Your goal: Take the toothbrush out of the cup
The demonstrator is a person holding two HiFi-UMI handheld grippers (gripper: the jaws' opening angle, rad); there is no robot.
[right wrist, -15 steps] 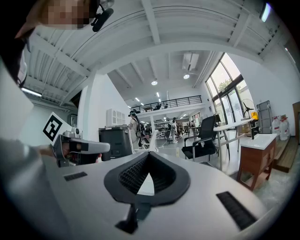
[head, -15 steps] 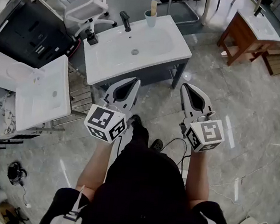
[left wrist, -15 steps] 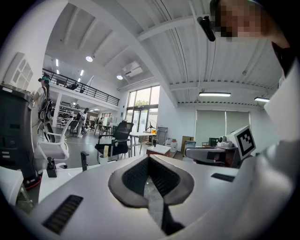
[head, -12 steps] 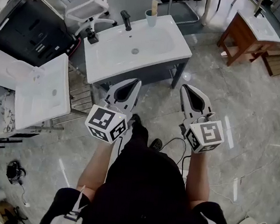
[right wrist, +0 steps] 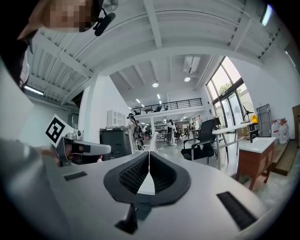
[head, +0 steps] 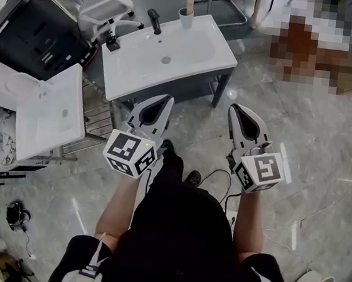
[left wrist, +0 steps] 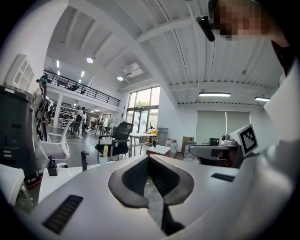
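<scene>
A pale cup [head: 186,21] with an upright toothbrush [head: 190,5] stands on the back edge of the white sink basin [head: 199,51], next to a black faucet [head: 155,21]. My left gripper [head: 167,98] and right gripper [head: 236,107] are held side by side over the floor, well short of the basin. Both are shut with nothing between the jaws. In the left gripper view the cup [left wrist: 102,159] and toothbrush [left wrist: 106,151] show small and far beyond the shut left gripper [left wrist: 149,157]. The right gripper [right wrist: 150,153] points level, with no cup in its view.
A second white basin [head: 46,116] lies at the left beside a dark cabinet [head: 30,38]. A white office chair [head: 107,0] stands behind the sink. Cables [head: 219,174] trail over the marble floor near the person's feet.
Almost nothing. The view has shifted slightly, so the sink sits a little higher and further left. Both grippers stay shut and side by side.
</scene>
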